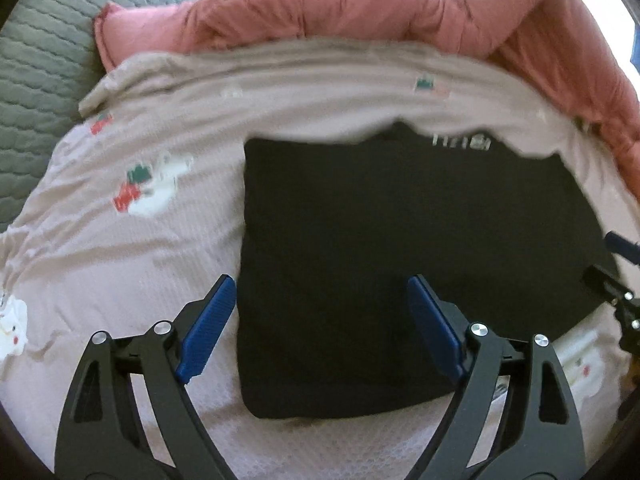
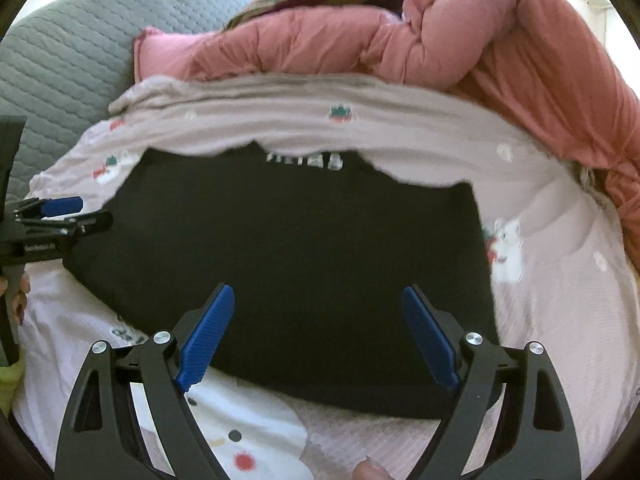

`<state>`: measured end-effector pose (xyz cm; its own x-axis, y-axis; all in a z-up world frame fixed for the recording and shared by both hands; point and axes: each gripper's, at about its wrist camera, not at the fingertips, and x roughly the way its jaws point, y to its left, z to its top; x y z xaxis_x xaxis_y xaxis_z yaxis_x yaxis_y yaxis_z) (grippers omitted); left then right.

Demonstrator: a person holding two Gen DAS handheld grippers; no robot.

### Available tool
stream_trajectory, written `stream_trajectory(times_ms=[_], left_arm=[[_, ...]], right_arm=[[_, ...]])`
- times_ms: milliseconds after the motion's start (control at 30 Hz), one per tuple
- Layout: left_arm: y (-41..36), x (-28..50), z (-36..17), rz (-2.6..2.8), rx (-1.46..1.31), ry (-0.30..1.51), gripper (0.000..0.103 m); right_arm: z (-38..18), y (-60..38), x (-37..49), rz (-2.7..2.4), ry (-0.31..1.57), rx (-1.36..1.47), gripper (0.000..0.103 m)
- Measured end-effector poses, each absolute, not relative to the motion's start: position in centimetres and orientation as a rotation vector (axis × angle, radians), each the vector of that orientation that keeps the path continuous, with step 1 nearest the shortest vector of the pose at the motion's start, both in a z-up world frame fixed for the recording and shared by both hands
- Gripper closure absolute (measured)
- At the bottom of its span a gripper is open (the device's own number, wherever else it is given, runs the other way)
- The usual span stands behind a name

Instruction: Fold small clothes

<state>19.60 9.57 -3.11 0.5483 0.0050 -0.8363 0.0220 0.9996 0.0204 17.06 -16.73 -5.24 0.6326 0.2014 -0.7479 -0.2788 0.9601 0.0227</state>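
Blue-padded fingers fill the bottom of both views. Left gripper [image 1: 320, 292] spread wide, nothing between the pads; right gripper [image 2: 318, 300] likewise spread and empty. Both hover above the cloth; I cannot tell whether either pad touches it.

Black garment [image 1: 400, 248] lies flat as a roughly squared shape on the pale pink printed blanket [image 1: 120, 260], white lettering near its far edge. I judge it partly folded, with another fold probably due. Pink quilt [image 2: 440, 40] is bunched behind it, grey quilted cushion [image 2: 72, 60] to the far left.

Risks from here, as I read them:
- Blanket is soft and wrinkled, its far edge overlapping the garment's top. A low pinch could catch blanket together with garment and drag both.
- Dark cloth hides its layers. A pad could catch only the top layer, and the earlier fold would open when lifted.
- Grippers are close together; the right view shows the left one just beside the garment's left edge. Crossing paths mid-fold could knock them together.
- Frames are blurred, so edge position is uncertain.
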Motion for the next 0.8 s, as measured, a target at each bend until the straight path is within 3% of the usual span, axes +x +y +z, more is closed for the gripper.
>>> stream_trajectory(times_ms=[200,433,533,800], left_arm=[[9.7,19.7,-5.3,-0.003,0.020,1.074,0.018],[9.8,19.2,-4.6,-0.004,0.012,1.062,0.018],[9.7,19.1,-3.9,-0.004,0.017,1.046,0.017],[10.8,19.0,-1.8,0.022,-0.004,0.978,0.010]], right_arm=[[-8.1,-17.3,17.5,0.248,0.953,-0.057,0.016],[-6.8,-17.5,16.8,0.269,0.908,-0.029,0.015],[-5.8,-17.4,16.2,0.281,0.877,-0.016,0.008],[-3.9,-15.2,15.0,0.333,0.829,-0.057,0.007]])
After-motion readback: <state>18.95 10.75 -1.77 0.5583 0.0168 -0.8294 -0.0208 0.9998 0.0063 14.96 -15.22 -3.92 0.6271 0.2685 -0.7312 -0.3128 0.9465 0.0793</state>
